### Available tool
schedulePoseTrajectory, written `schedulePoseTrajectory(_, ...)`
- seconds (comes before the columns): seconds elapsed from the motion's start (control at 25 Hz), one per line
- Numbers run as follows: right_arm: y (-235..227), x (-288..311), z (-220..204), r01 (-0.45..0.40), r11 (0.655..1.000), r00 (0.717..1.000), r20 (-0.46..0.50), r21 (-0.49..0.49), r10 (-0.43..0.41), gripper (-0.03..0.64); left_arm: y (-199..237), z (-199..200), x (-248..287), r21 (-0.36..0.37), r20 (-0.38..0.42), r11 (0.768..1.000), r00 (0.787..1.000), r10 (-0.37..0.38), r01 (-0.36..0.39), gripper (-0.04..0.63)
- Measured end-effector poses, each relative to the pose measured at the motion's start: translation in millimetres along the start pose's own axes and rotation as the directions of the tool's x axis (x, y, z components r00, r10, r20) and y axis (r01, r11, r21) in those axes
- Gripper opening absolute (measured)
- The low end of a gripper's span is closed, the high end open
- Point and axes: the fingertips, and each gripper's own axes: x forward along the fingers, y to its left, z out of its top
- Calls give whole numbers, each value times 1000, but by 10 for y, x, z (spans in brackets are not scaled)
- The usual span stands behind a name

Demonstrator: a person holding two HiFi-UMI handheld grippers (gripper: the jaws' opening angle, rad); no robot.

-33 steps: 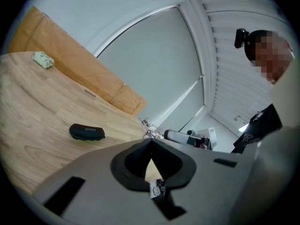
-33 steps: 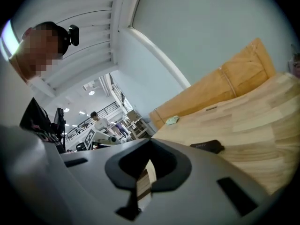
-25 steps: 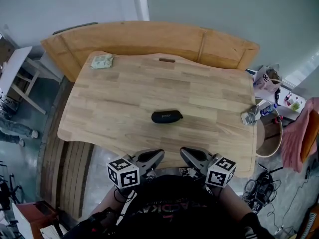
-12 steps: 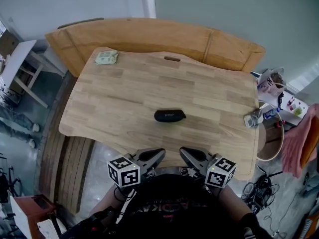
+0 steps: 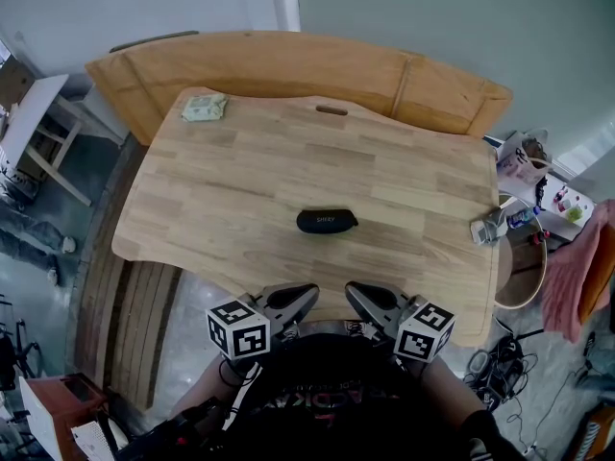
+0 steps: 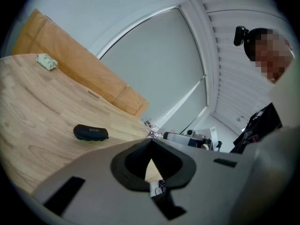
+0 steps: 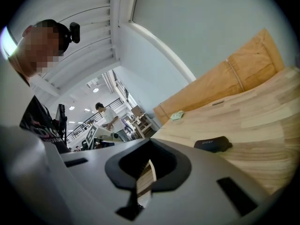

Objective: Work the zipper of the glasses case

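Note:
A black zipped glasses case (image 5: 326, 221) lies flat near the middle of the wooden table (image 5: 240, 181); it also shows in the left gripper view (image 6: 90, 132) and the right gripper view (image 7: 213, 144). My left gripper (image 5: 306, 294) and right gripper (image 5: 357, 291) hang side by side at the table's near edge, close to my body and well short of the case. Both are shut, nothing between the jaws. The zipper pull is too small to see.
A small folded greenish cloth (image 5: 205, 109) lies at the table's far left corner. A padded tan board (image 5: 288, 65) stands behind the table. Clutter and bags (image 5: 524, 176) sit to the right. A person (image 7: 104, 116) stands in the background of the right gripper view.
Only the head view has shifted slightly; the grippers and the case keep their places.

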Motion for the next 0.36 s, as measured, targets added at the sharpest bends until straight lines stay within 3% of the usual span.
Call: schedulePoseTrajectory(0.36,5,30,16,-8,1000,1000,-4,-5,8,14,22,9,3,3,-2,1000,1000,7,-7,11)
